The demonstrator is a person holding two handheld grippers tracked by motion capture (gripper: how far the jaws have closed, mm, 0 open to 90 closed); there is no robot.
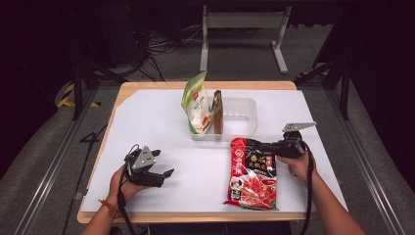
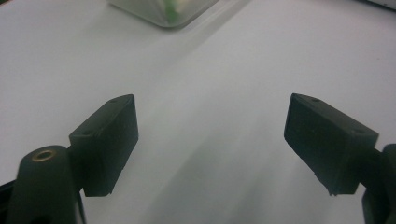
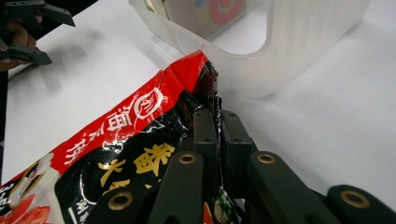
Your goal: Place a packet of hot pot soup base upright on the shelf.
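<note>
White table (image 1: 147,127); right gripper (image 3: 217,123) clamped on red packet (image 1: 253,172) edge; lift gently toward clear bin (image 1: 244,115) just ahead; left gripper (image 1: 164,175) open, empty.

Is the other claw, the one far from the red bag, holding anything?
No, the left gripper has its jaws wide apart over the bare white table, with nothing between them.

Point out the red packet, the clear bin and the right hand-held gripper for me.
red packet (image 1: 254,181), high view, middle of its printed front.
clear bin (image 1: 244,128), high view, its near wall.
right hand-held gripper (image 3: 217,122), right gripper view, between the tips shut on the packet's edge.
</note>
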